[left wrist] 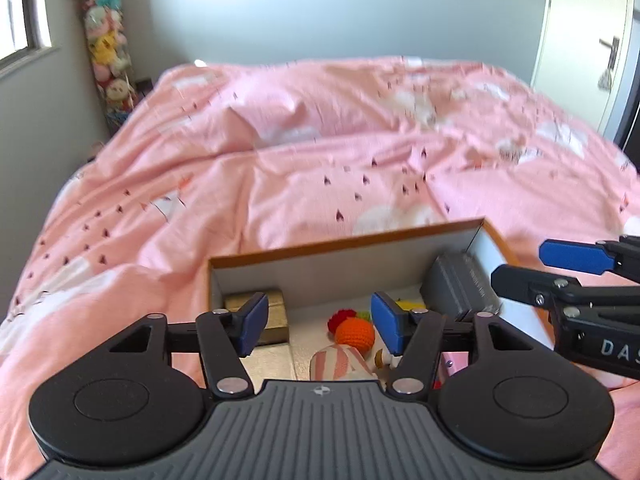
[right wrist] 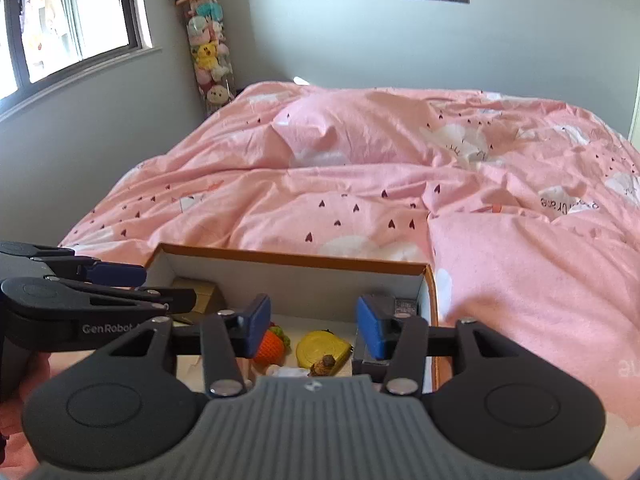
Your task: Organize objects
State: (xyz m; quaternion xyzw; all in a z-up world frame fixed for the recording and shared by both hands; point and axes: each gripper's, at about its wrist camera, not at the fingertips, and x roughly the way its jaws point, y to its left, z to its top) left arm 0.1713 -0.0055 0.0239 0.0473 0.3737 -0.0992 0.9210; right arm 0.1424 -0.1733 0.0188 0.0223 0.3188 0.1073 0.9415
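Both grippers, left and right, hang wide open and empty just above the box, whose toys lie gathered below their fingertips, so little sorting seems left.

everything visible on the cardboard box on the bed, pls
The open-topped rectangular cardboard box has an orange-brown outside and rim with white inner walls and no lid in view. It sits upright on the pink patterned duvet at the near end of the bed. Inside lie small items, among them an orange crocheted toy, a yellow tape measure, a dark grey block and a tan block. Both grippers hover open over it.
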